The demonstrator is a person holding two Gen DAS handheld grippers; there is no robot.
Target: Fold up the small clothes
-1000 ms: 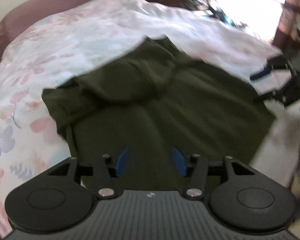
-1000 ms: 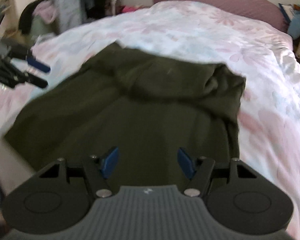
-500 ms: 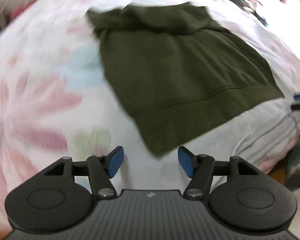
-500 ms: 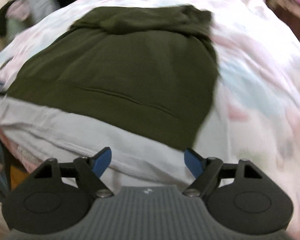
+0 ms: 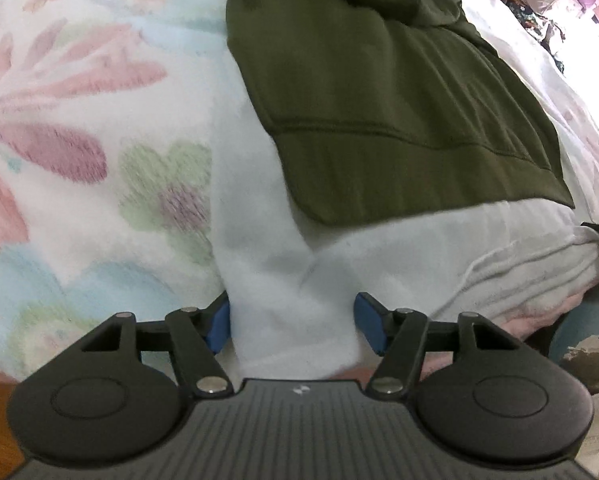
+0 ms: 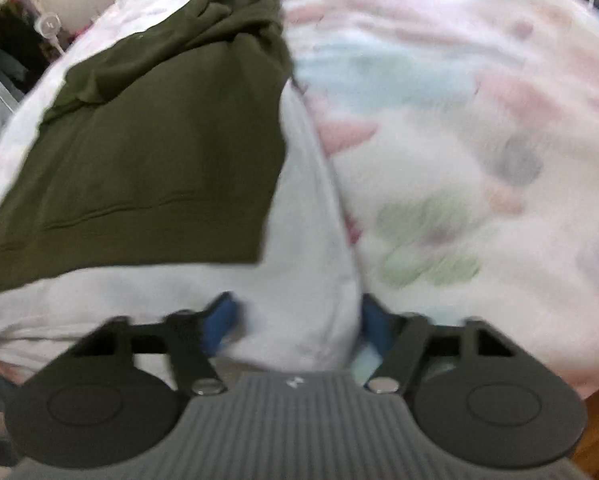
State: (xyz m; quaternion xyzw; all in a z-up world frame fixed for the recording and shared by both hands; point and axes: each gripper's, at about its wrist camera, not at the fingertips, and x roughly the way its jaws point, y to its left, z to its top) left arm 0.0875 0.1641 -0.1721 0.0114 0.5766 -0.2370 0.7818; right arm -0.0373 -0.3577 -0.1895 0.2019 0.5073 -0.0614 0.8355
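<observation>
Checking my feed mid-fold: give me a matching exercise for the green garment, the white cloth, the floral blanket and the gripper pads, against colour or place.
1 dark olive-green garment
2 plain white cloth
3 floral fleece blanket
4 left gripper

a pink and green flowers
b blue pads
c lies flat on the bed
d between the jaws

1-c, 2-d, 3-a, 4-b

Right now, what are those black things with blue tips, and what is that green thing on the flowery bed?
Those are two grippers a person holds, one per hand. Each carries a camera looking along its fingers, so you get two pictures. The left gripper and the right gripper are both open, with a white fold of the flowery blanket bulging between their blue fingers. Neither touches the green thing: that is a dark green sweatshirt lying mostly flat, bunched at its far end, waiting to be folded.
</observation>
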